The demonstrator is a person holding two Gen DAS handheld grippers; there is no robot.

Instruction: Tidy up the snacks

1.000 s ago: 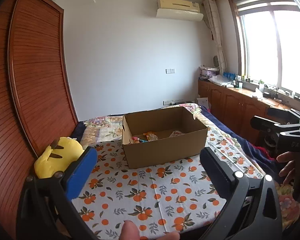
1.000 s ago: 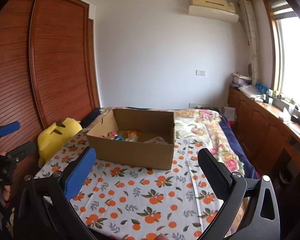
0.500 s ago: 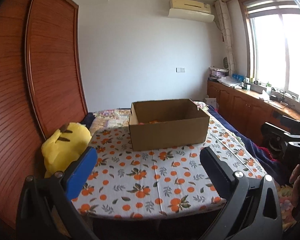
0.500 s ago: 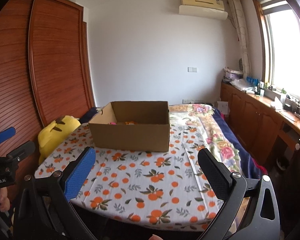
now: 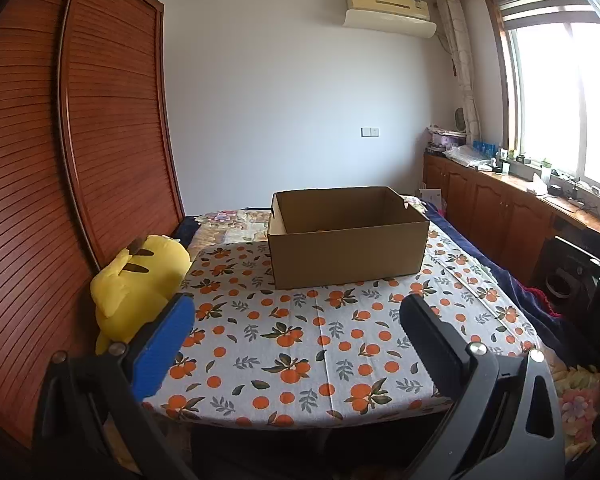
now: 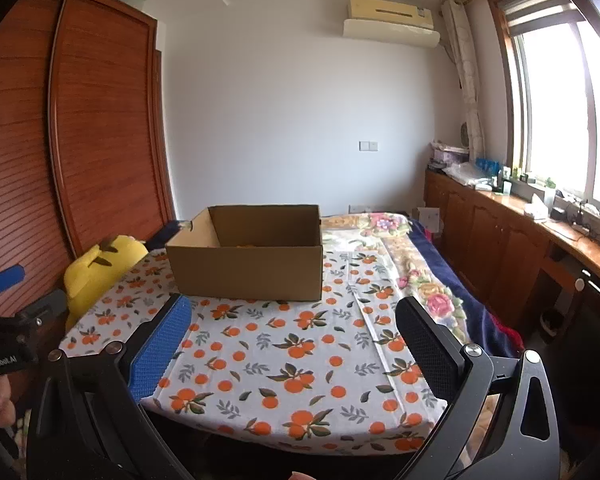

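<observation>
An open brown cardboard box (image 5: 346, 242) stands on a table with an orange-print cloth (image 5: 300, 344); it also shows in the right wrist view (image 6: 246, 262). A sliver of orange snack (image 6: 247, 245) shows inside; the rest of its contents is hidden by the walls. My left gripper (image 5: 296, 330) is open and empty, low at the table's near edge, well short of the box. My right gripper (image 6: 292, 334) is open and empty, also at the near edge. The left gripper shows at the left edge of the right wrist view (image 6: 4, 280).
A yellow plush toy (image 5: 134, 284) lies left of the table against a wooden slatted wardrobe (image 5: 60, 184). A floral bed cover (image 6: 412, 280) lies right of the table. Wooden cabinets (image 5: 500, 208) with clutter run under the window at the right.
Both grippers have dropped lower and pulled back from the table. The box's inside, with snacks visible a second ago, is now mostly hidden behind its walls. Both stay open.
</observation>
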